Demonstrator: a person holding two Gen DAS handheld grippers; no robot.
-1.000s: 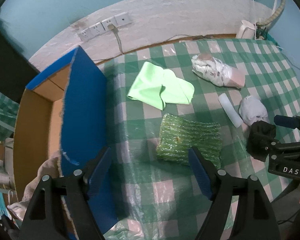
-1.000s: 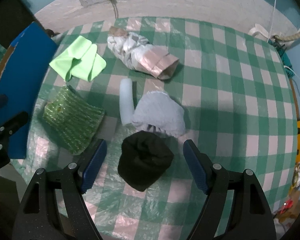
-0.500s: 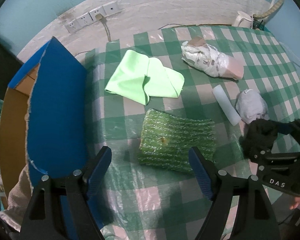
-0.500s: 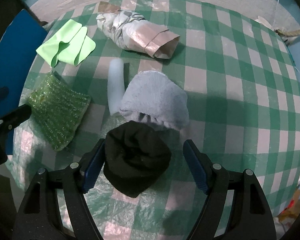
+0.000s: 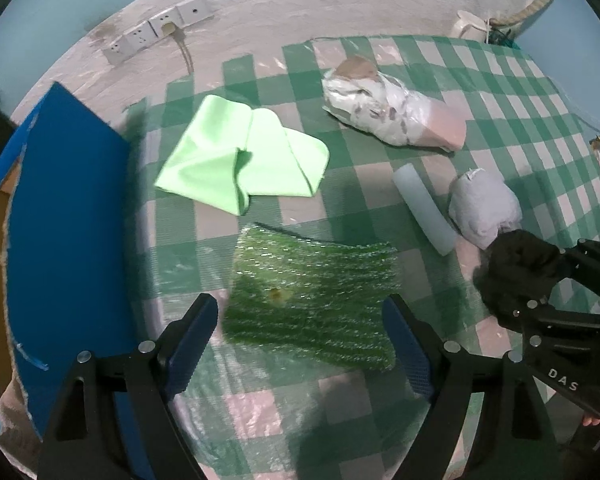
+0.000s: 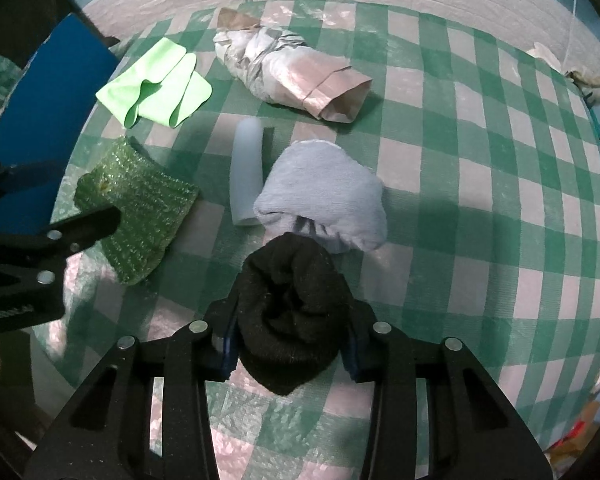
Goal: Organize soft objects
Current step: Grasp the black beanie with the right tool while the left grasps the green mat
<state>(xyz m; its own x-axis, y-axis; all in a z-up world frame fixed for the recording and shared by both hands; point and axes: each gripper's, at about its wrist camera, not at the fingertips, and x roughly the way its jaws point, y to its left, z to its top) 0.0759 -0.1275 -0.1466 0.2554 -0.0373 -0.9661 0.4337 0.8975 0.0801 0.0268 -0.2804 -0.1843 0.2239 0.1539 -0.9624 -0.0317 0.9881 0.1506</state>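
Observation:
My right gripper (image 6: pixel 290 346) is shut on a rolled black sock (image 6: pixel 292 312), also seen at the right of the left wrist view (image 5: pixel 516 272). A pale blue sock bundle (image 6: pixel 324 196) lies just beyond it. My left gripper (image 5: pixel 304 344) is open, its fingers either side of the near edge of a green bubble-wrap sheet (image 5: pixel 312 292) lying on the checked tablecloth (image 6: pixel 480 160). A light green cloth (image 5: pixel 240 160), a white foam tube (image 5: pixel 424 208) and a crumpled silver paper bag (image 5: pixel 392 112) lie farther back.
A blue cardboard box (image 5: pixel 60 240) with a brown inside stands open at the table's left edge. Wall sockets (image 5: pixel 156 28) with a plugged cable sit on the white wall behind. Clutter lies off the table's right edge (image 6: pixel 596 420).
My right gripper moved forward and closed on the black sock. My left gripper moved forward and right, bringing the green bubble wrap between its open fingers.

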